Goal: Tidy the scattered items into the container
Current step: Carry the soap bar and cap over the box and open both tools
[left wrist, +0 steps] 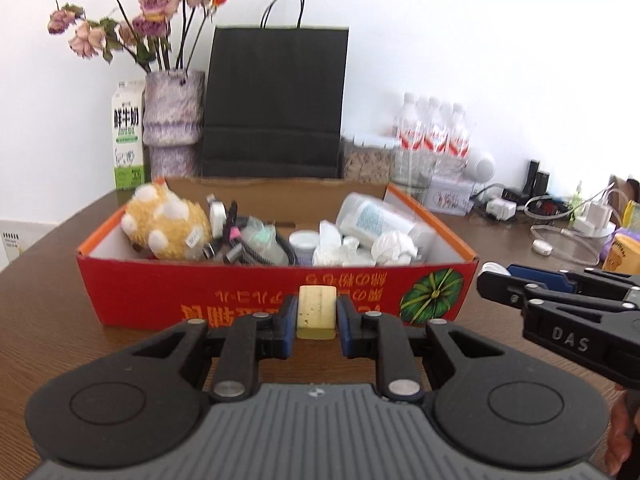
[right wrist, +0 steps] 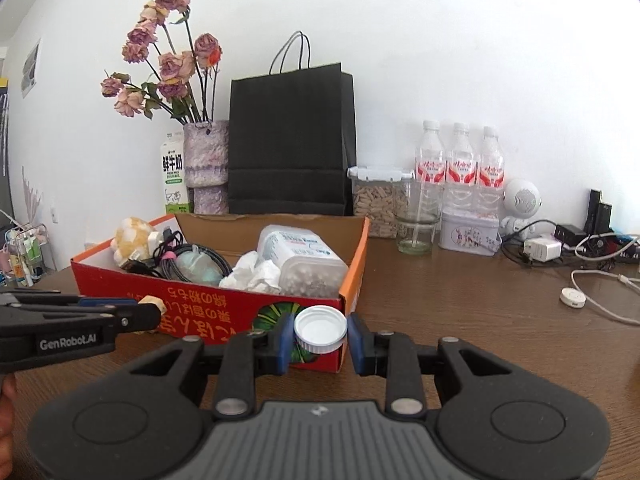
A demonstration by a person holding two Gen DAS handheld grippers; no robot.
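A red cardboard box (left wrist: 152, 288) (right wrist: 208, 304) stands on the brown table, holding a yellow plush toy (left wrist: 168, 222), cables, crumpled tissues (left wrist: 390, 246) and a white plastic bottle (right wrist: 300, 252). My left gripper (left wrist: 317, 314) is shut on a pale yellow block (left wrist: 316, 306), held just in front of the box's near wall. My right gripper (right wrist: 320, 334) is shut on a white round cap (right wrist: 320, 326), near the box's front right corner. Each gripper shows in the other's view: the right gripper (left wrist: 490, 280) at the right, the left gripper (right wrist: 154, 314) at the left.
Behind the box stand a black paper bag (left wrist: 276, 100), a vase of dried flowers (left wrist: 172, 116) and a milk carton (left wrist: 128, 136). To the right are water bottles (right wrist: 460, 168), a jar, a glass (right wrist: 416, 232), a tin, chargers and cables (right wrist: 600, 300).
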